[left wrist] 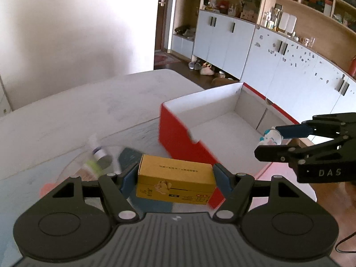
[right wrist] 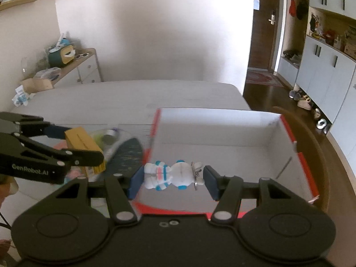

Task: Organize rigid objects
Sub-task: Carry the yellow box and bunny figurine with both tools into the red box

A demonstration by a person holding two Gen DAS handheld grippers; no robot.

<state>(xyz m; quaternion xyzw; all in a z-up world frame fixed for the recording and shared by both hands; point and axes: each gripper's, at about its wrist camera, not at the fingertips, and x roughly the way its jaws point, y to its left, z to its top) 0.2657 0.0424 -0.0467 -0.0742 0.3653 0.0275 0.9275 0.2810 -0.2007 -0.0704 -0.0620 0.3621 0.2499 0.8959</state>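
My left gripper [left wrist: 175,178] is shut on a yellow cardboard box [left wrist: 175,183] and holds it above the table, beside the near left corner of a red box with a white inside [left wrist: 222,120]. My right gripper [right wrist: 172,178] is shut on a white and blue astronaut figurine with a key ring [right wrist: 171,174], held sideways over the near rim of the red box [right wrist: 218,129]. The right gripper [left wrist: 270,141] and figurine [left wrist: 270,138] also show at the right of the left wrist view. The left gripper [right wrist: 82,146] and yellow box [right wrist: 82,141] show at the left of the right wrist view.
On the table [left wrist: 89,111], left of the red box, lie a blurred white bottle [left wrist: 98,149], a dark oval object [right wrist: 128,155] and other small items. A dresser [right wrist: 82,66] stands by the far wall. White cabinets [left wrist: 278,62] and shoes line the right side.
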